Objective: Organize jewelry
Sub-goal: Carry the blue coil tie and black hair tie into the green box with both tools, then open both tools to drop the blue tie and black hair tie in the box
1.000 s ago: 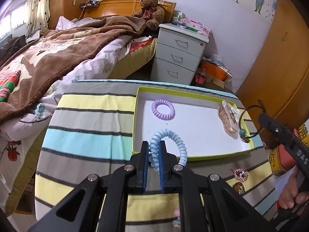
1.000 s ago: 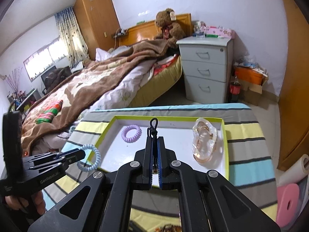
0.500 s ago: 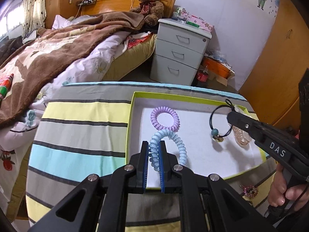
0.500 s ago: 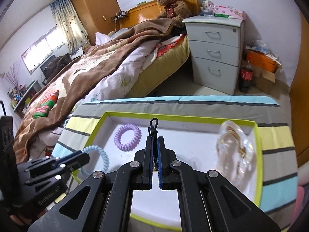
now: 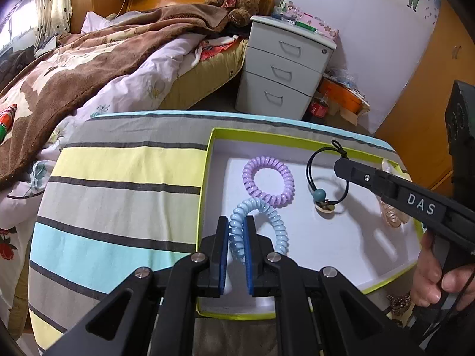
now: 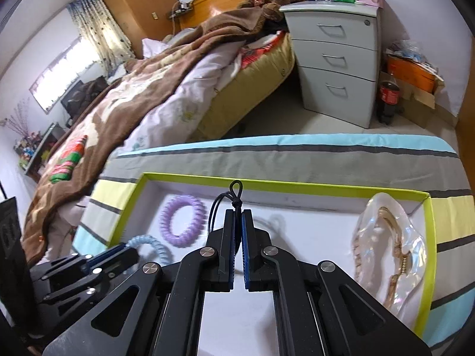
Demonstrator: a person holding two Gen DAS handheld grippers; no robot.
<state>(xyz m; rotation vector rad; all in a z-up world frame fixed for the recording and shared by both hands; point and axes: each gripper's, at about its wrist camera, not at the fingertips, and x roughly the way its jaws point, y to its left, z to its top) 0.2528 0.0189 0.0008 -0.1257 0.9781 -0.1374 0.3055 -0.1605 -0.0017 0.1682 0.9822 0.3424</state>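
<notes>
Left gripper [image 5: 236, 228] is pinching the blue coil hair tie [image 5: 261, 222] in its jaws, just inside the near left corner of the green-rimmed tray [image 5: 204, 195]. Right gripper [image 6: 238, 219] is clamping the black elastic hair tie [image 5: 325, 178], its bead dangling over the tray's middle, beside the purple coil hair tie [image 5: 268, 181] lying there.

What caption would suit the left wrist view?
Left gripper lowers a blue coil hair tie into the green-rimmed tray.

Glossy plastic coil ties [image 5: 268, 178], matt striped cloth [image 5: 118, 184].
</notes>
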